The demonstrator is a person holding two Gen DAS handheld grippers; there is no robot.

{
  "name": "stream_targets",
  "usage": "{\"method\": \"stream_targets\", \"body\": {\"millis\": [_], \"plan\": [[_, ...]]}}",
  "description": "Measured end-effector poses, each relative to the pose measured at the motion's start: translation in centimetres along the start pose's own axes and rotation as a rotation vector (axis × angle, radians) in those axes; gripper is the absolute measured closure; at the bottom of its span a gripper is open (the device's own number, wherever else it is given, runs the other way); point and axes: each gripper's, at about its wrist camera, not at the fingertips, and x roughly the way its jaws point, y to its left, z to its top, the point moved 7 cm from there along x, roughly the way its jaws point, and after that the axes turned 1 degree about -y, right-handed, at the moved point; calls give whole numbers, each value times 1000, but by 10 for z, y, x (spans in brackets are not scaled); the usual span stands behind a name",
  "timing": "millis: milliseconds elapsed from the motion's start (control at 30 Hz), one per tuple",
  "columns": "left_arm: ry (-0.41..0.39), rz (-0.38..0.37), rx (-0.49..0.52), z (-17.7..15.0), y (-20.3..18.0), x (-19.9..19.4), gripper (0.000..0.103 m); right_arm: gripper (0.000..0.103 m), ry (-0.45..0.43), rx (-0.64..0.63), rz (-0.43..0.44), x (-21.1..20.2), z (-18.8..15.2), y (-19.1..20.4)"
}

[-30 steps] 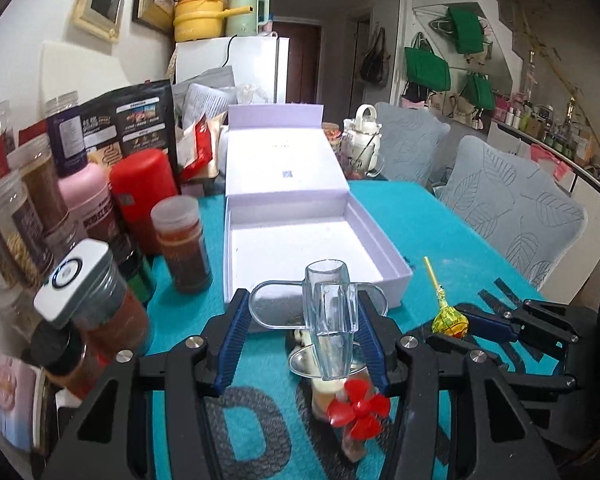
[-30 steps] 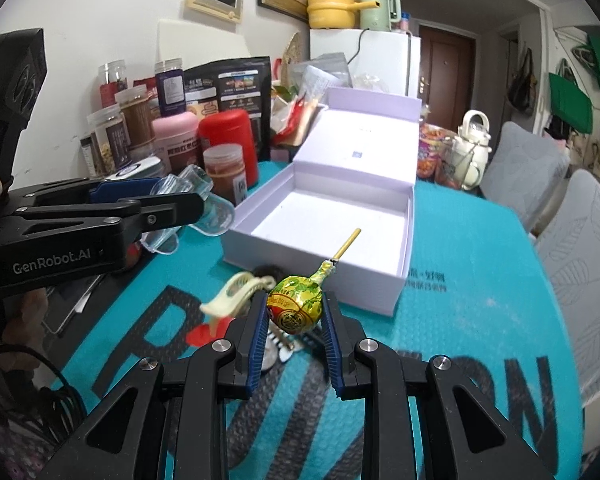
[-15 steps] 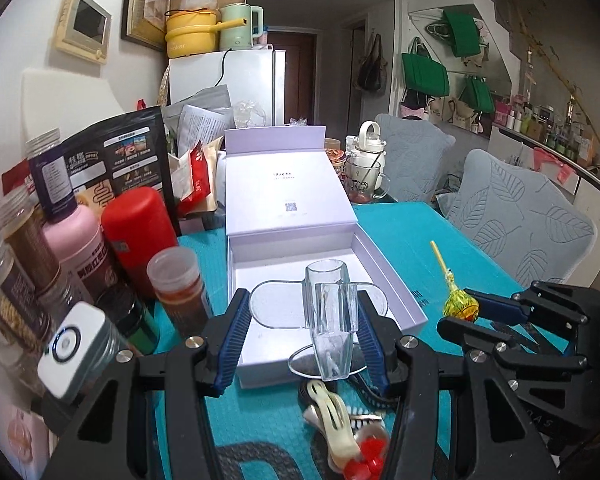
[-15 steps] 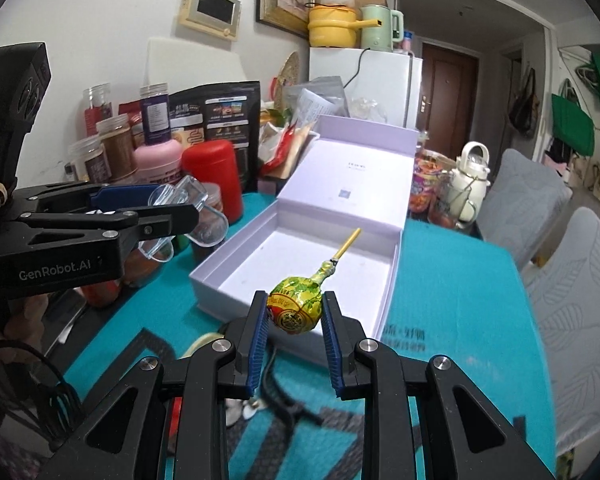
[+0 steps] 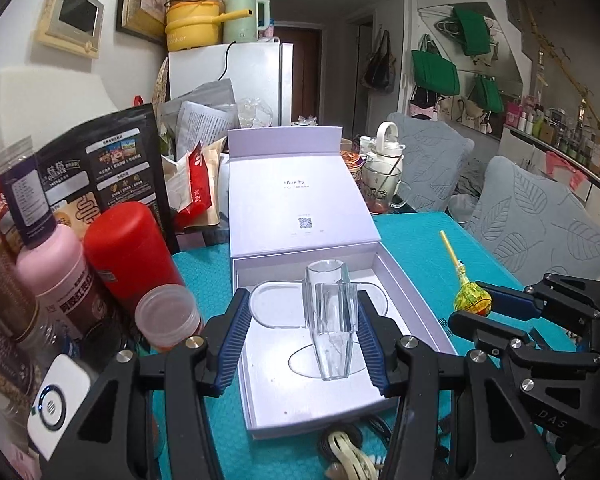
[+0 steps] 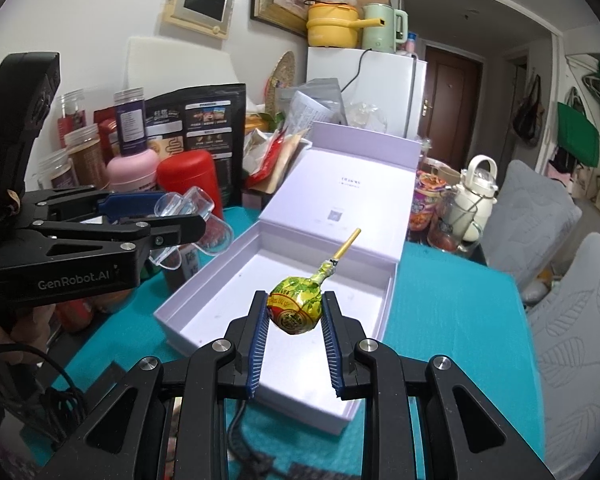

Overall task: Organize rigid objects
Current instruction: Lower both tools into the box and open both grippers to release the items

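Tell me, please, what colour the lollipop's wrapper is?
Yellow-green with a red patch on the wrapped lollipop, clearest in the right wrist view.

red canister (image 5: 128, 256), white fridge (image 5: 236, 80), grey chairs (image 5: 540, 228)

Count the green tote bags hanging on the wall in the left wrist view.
4: one lowest left, one highest up, one below it to the right, and a darker one overlapping the first. More may hide behind them.
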Motion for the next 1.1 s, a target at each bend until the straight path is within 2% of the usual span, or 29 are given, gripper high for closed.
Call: {"method": "stream_targets", "body": {"millis": [367, 567, 867, 1100], "plan": [[30, 10, -21, 13, 5, 42, 52, 77, 15, -7, -20, 31, 22, -20], [31, 0, -49, 25, 8, 61, 52, 77, 32, -17, -67, 44, 33, -34], [35, 33, -54, 36, 13, 89, 52, 77, 44, -13, -82, 71, 41, -44], [102, 39, -43, 23, 16, 115, 52, 77, 78, 12, -71, 97, 36, -48]]}}
